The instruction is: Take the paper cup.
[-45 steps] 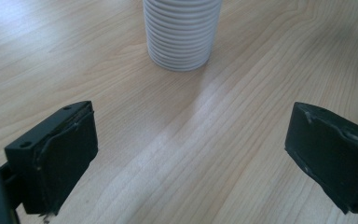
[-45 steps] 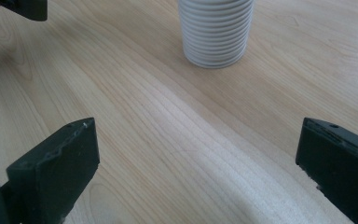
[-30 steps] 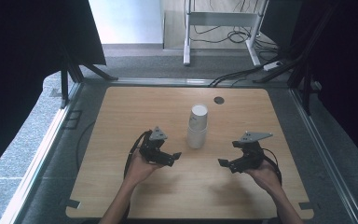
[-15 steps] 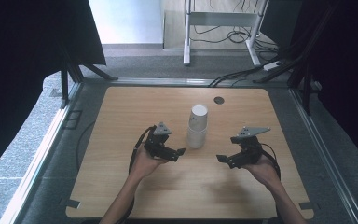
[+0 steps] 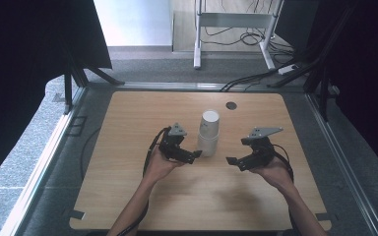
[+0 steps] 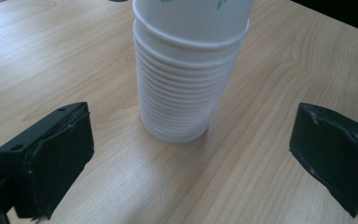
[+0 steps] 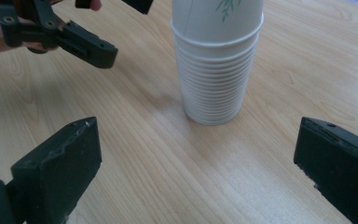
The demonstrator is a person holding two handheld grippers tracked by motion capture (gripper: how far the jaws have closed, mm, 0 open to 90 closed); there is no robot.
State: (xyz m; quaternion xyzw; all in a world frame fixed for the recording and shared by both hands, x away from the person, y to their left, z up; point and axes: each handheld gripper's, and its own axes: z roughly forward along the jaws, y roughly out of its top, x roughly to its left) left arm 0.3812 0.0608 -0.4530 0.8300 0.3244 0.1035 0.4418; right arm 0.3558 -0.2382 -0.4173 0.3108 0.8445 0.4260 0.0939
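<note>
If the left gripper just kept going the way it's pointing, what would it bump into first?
Most likely the stack of paper cups. In the left gripper view the stack stands upright on the table, straight ahead between the open jaws of the left gripper, with nothing in between. How near it is, I can't judge.

Wooden table (image 5: 128,196) on grey carpet (image 5: 44,128); black curtains (image 5: 24,44); white desk frame (image 5: 236,22), cables behind.
</note>
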